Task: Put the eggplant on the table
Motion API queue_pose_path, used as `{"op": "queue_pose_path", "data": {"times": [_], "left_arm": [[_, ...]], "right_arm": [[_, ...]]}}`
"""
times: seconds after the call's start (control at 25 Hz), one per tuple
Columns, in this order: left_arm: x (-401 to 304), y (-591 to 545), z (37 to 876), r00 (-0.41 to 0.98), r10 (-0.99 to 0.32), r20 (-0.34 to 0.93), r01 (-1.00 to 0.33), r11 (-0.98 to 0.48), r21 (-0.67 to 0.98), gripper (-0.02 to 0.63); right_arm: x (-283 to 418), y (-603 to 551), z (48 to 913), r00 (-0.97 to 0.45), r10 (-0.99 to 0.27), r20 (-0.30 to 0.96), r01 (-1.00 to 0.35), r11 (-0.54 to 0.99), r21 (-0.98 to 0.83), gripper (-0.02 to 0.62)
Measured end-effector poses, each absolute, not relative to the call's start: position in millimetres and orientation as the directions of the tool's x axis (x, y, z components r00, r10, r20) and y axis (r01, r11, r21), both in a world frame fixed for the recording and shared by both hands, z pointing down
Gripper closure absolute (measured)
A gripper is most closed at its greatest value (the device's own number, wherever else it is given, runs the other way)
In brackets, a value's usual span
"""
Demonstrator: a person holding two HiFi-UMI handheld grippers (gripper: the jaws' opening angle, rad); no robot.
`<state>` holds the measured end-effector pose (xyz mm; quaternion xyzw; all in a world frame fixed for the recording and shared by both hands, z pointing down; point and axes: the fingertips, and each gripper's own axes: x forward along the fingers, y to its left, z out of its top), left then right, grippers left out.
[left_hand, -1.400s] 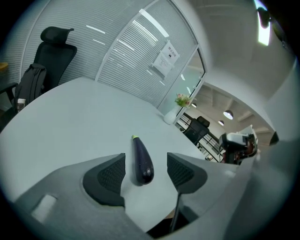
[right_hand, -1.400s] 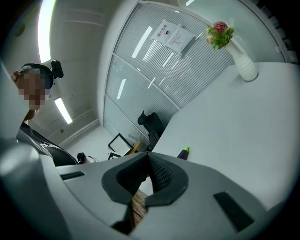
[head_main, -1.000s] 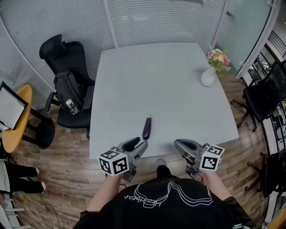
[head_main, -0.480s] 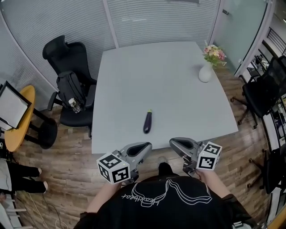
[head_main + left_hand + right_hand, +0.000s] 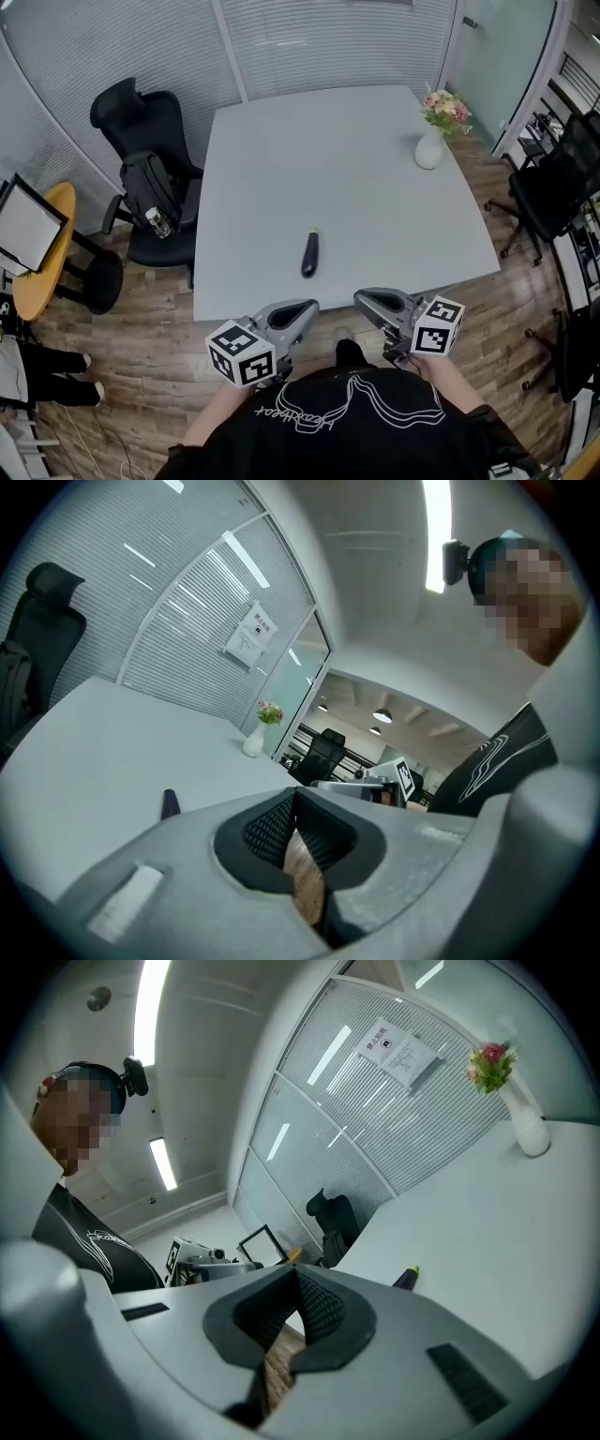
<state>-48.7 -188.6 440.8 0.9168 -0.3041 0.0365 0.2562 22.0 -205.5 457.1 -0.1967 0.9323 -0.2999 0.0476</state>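
The dark purple eggplant (image 5: 310, 254) with a green stem lies alone on the grey table (image 5: 356, 169), near its front edge. Both grippers hover off that edge, over the wooden floor and close to the person's body. My left gripper (image 5: 307, 307) is shut with nothing between its pads. My right gripper (image 5: 360, 299) is also shut and empty. In the left gripper view the eggplant (image 5: 170, 803) peeks over the shut left gripper (image 5: 295, 795). In the right gripper view its stem end (image 5: 406, 1278) shows just past the shut right gripper (image 5: 298, 1275).
A white vase of flowers (image 5: 430, 148) stands at the table's far right corner. A black office chair (image 5: 141, 178) with a backpack and bottle sits left of the table. A round yellow table (image 5: 37, 244) is at far left. Another black chair (image 5: 548, 202) is on the right.
The left gripper's jaws have closed, empty. Both grippers drew back from the table's edge toward the person. The eggplant stays on the table.
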Motion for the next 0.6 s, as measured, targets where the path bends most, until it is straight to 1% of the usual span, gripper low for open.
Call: {"op": "queue_pose_path", "data": {"times": [0.24,0.6], "left_arm": [[-49.3,-192.8,444.5,0.812,-0.539,0.222,-0.573,-0.668,0.474,0.592],[-47.4,-200.5,451.9,0.806,-0.543,0.236,-0.583,-0.662,0.471,0.592]], "right_arm": [[23.6,-207.9,460.5,-0.915,-0.401,0.039,-0.348,0.737,-0.579,0.589],[27.0,-215.6,466.9,-0.912,-0.407,0.049,-0.356,0.729,-0.584,0.589]]}}
